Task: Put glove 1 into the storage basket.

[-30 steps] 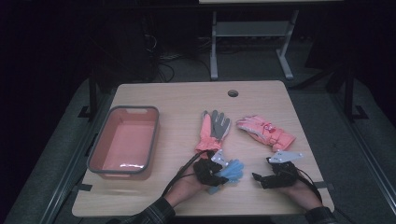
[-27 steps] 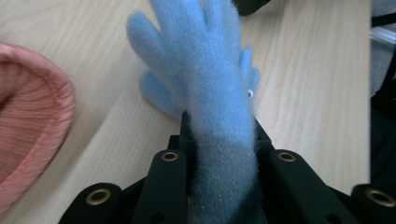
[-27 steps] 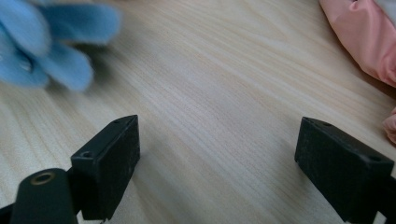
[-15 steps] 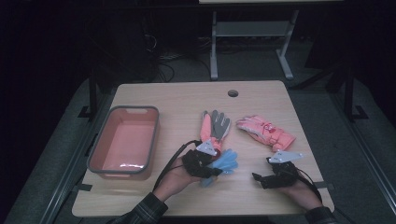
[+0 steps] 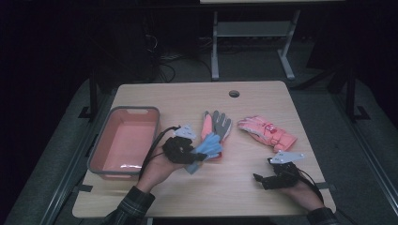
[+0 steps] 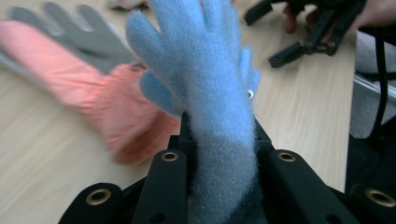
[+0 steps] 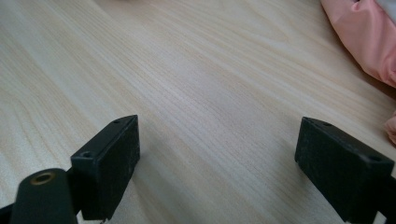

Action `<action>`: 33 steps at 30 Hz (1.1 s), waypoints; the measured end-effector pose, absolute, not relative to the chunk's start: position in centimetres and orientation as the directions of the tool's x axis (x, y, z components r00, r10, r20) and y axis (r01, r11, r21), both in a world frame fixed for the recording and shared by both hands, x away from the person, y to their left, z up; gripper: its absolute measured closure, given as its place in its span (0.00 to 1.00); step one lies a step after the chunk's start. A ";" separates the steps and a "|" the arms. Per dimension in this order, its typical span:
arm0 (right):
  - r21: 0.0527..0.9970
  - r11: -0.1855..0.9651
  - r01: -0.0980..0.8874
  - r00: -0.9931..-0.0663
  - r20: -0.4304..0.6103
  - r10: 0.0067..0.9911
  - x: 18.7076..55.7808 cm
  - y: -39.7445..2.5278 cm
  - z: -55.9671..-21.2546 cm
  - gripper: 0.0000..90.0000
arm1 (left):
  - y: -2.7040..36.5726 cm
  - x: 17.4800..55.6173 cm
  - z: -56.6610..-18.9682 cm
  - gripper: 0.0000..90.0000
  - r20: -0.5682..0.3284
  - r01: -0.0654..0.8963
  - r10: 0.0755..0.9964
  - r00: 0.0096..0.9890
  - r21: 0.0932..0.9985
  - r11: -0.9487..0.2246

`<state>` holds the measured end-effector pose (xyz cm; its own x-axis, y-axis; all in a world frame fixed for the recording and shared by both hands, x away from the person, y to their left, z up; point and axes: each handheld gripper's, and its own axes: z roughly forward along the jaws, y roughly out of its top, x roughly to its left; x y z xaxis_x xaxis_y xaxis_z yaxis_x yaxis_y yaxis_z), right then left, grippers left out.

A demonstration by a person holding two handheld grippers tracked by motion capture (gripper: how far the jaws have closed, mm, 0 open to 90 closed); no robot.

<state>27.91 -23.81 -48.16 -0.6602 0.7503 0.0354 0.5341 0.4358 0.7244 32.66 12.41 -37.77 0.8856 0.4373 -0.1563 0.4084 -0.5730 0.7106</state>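
While the left gripper (image 5: 196, 154) clamps the blue fleece glove (image 6: 205, 88) by its cuff, fingers pointing away along the jaws at frame centre, the salmon bin (image 5: 123, 140) lies left; right gripper (image 7: 224, 163) gapes empty, lower right.

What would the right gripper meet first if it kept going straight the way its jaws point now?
Mostly bare table. The right gripper, jaws open and empty, points low across the wood. The pink glove lies off to one side of that line, so the way looks free, though depth is unclear.
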 end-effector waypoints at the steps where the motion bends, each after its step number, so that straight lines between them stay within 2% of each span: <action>1: 0.724 0.436 0.534 -0.660 0.035 0.750 27.9 -23.8 -48.2 0.15 | 12.9 32.8 -37.5 0.83 -0.156 0.415 0.450 0.879 0.714 -0.564; 21: 0.725 0.437 0.533 -0.661 0.035 0.749 28.0 -23.8 -48.2 0.15 | 21.7 35.3 -34.7 0.83 -0.083 0.493 0.657 0.749 0.733 -0.469; 33: 0.724 0.439 0.532 -0.663 0.033 0.748 28.0 -23.8 -48.2 0.15 | 26.7 37.3 -35.2 0.83 -0.059 0.557 0.785 0.616 0.738 -0.381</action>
